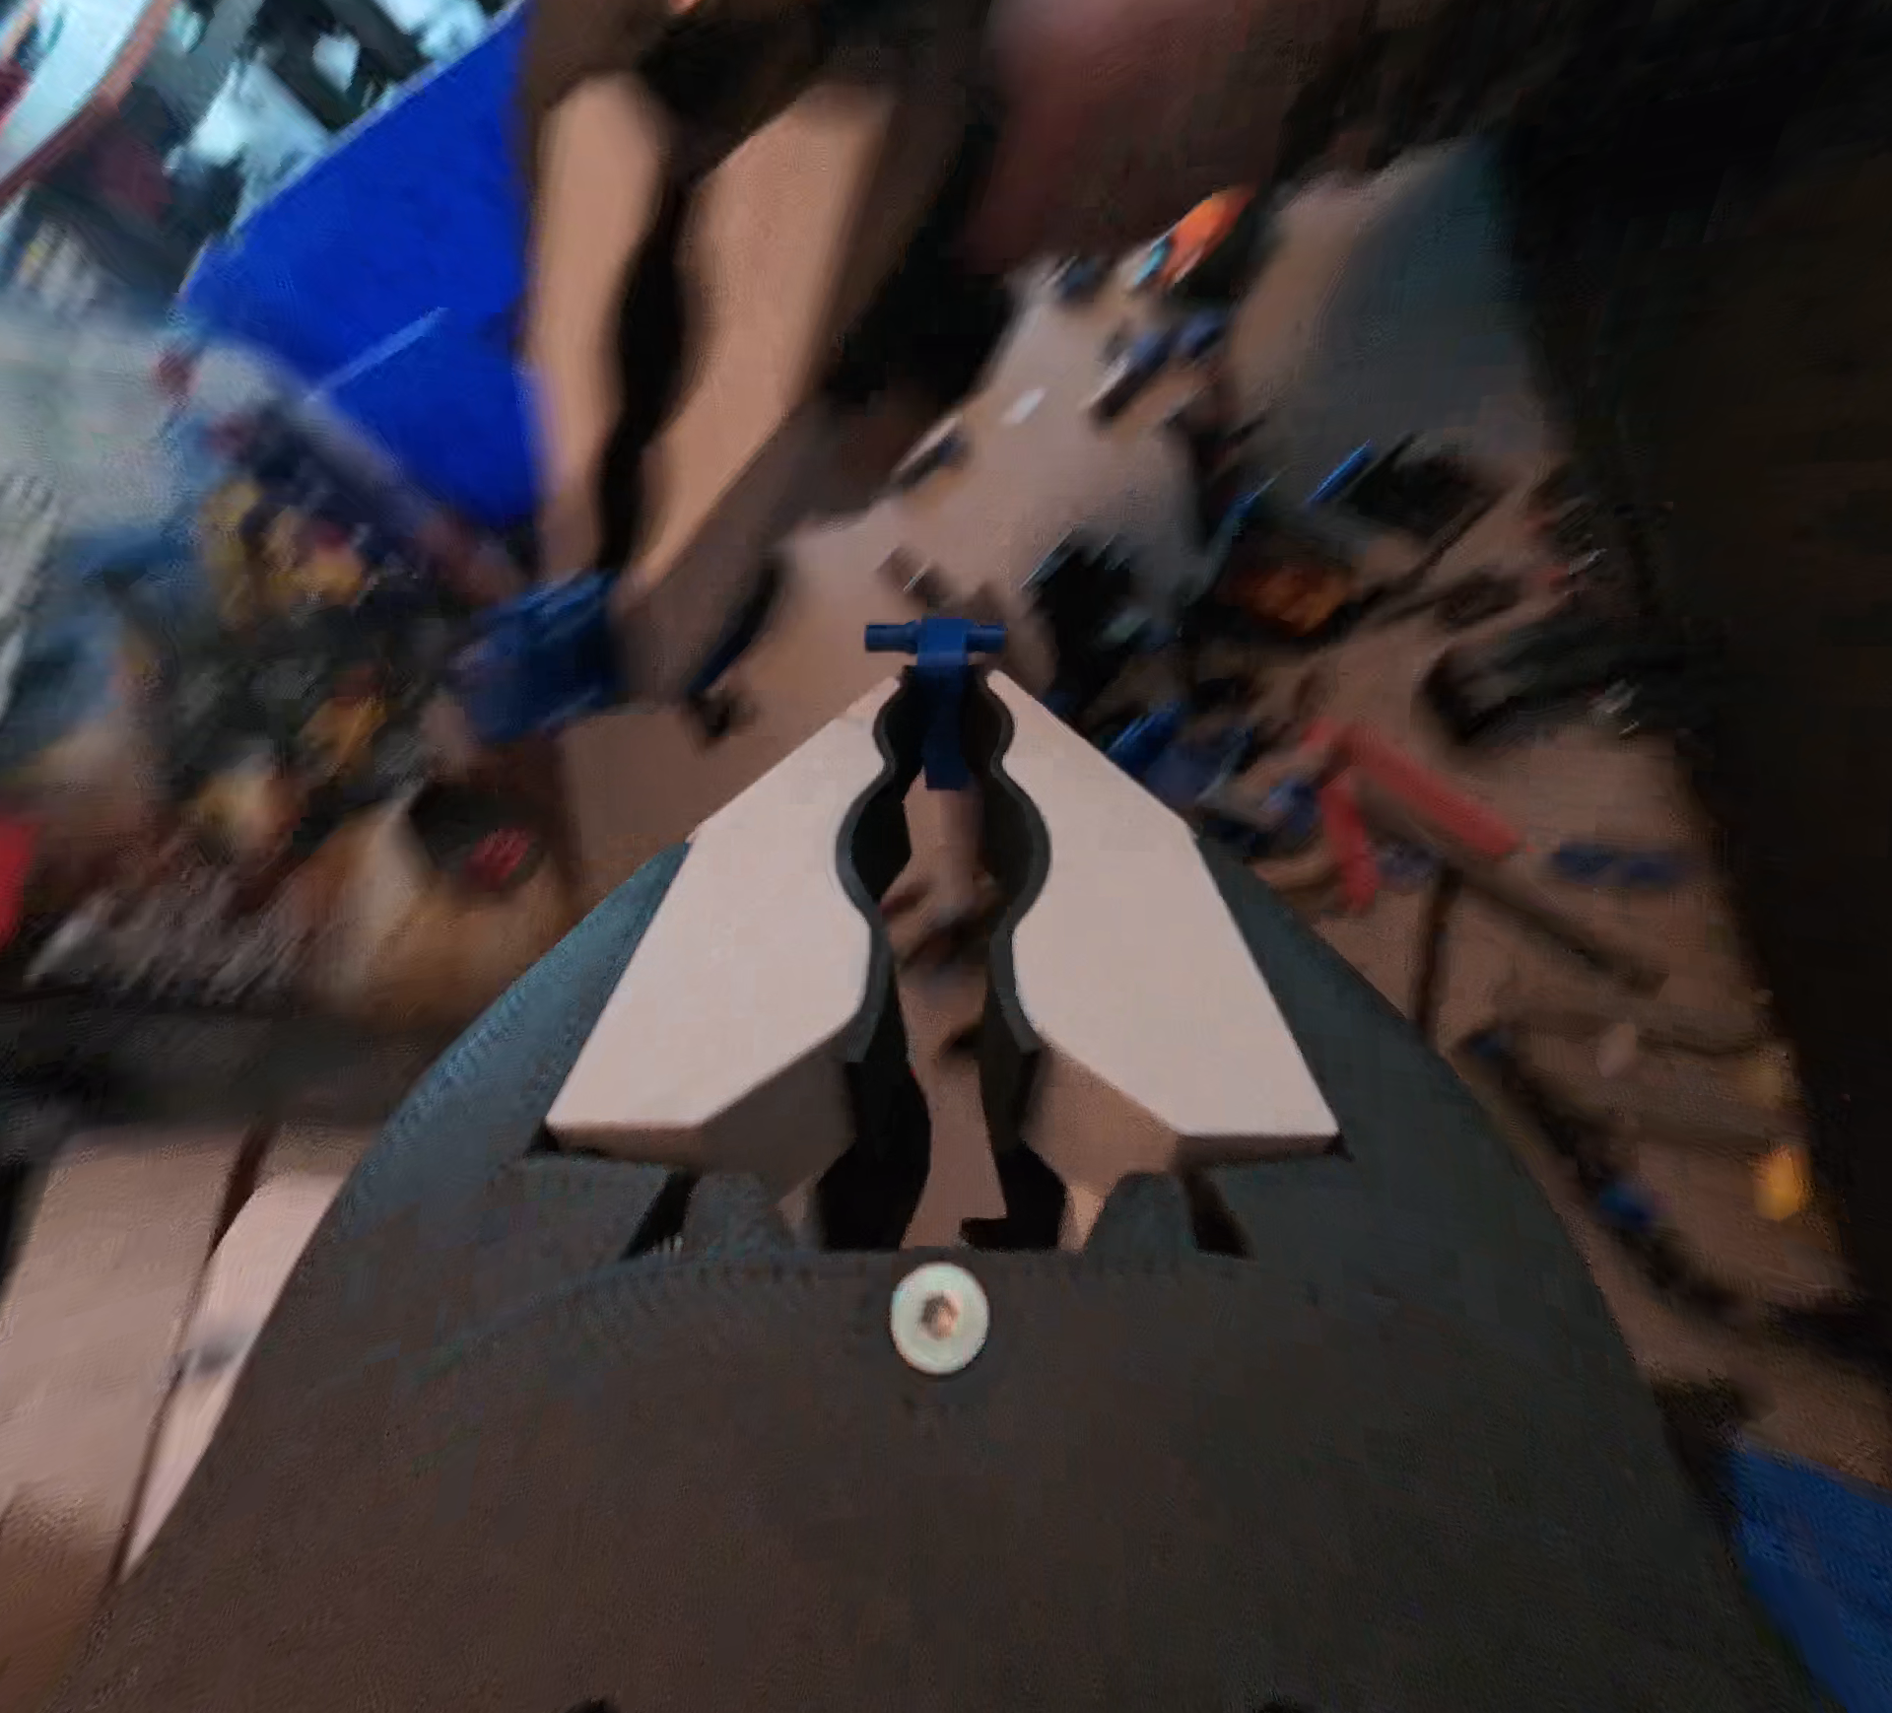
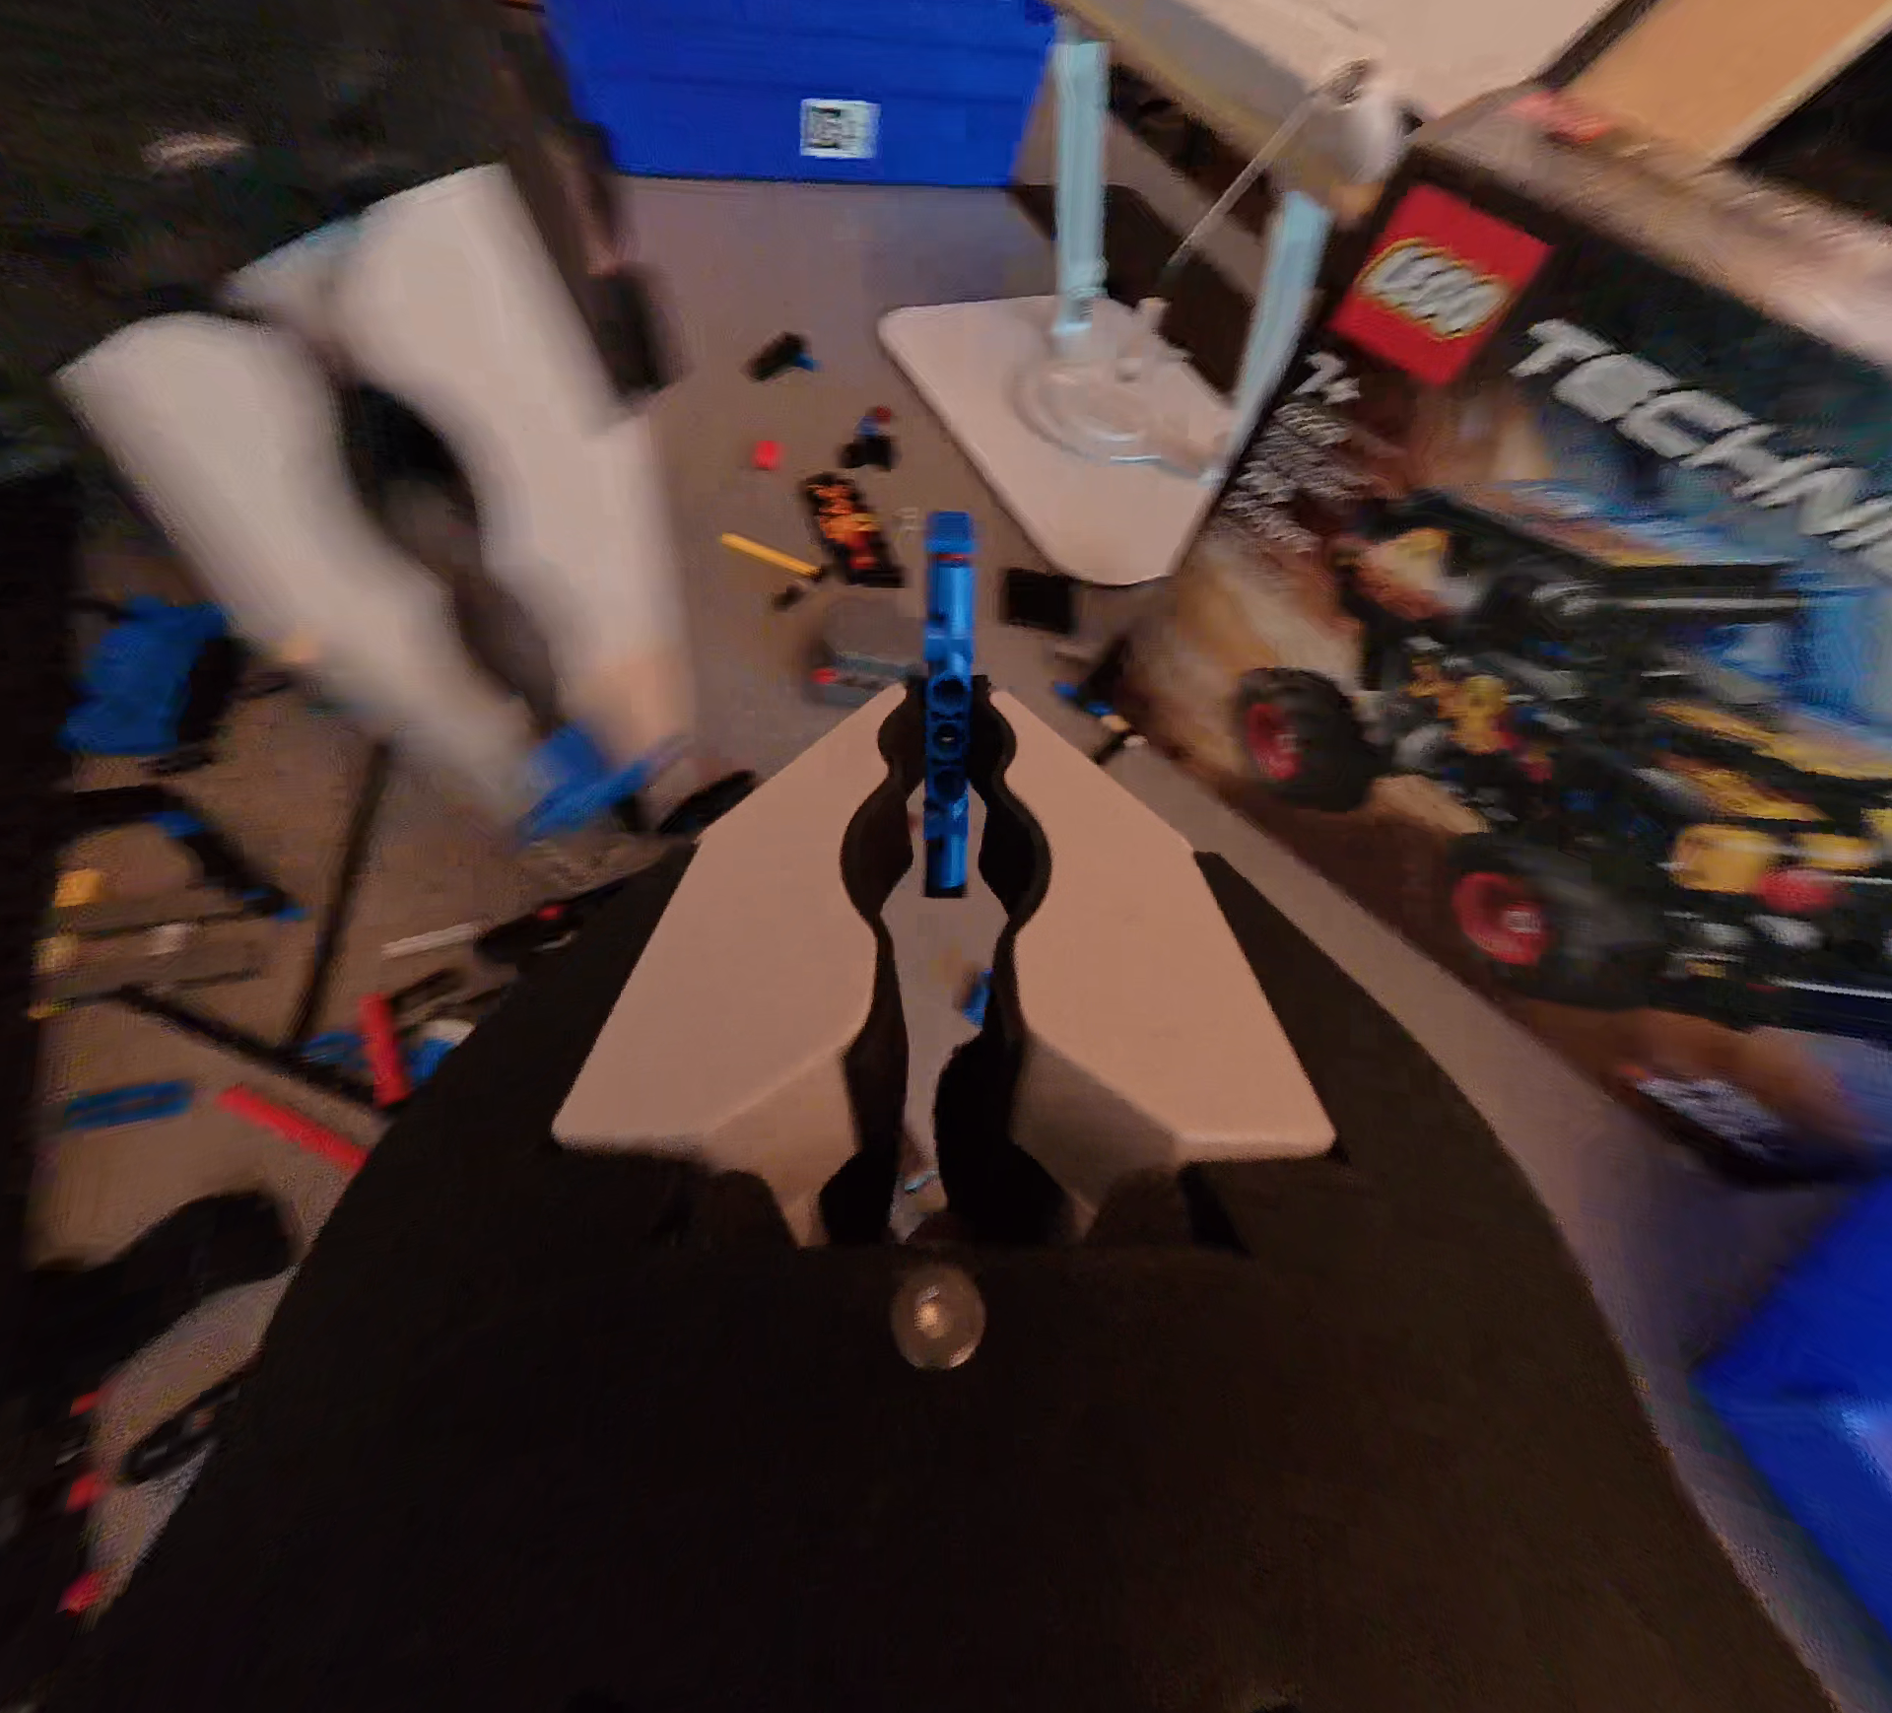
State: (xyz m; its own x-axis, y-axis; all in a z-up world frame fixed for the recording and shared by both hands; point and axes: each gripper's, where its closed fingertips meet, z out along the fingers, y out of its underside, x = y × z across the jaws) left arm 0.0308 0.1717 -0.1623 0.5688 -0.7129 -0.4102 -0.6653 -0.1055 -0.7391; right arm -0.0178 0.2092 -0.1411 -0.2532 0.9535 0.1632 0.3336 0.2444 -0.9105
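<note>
Left tool (image 1: 937,691) is clamped at its tips on a small dark-blue T-shaped connector (image 1: 940,691): short crossbar sticks out past the tips, stem runs back between the 2 fingers. Right tool (image 2: 947,701) is clamped on a blue beam (image 2: 947,691), narrow, w/ round holes along its side, front end poking past the tips. Both held above the bench (image 2: 799,261), which carries scattered small parts, a blue bin (image 2: 758,25), a white stand (image 2: 1055,445) and a printed toy box (image 2: 1536,640). Bkgd in left wrist view too blurred to tell.
</note>
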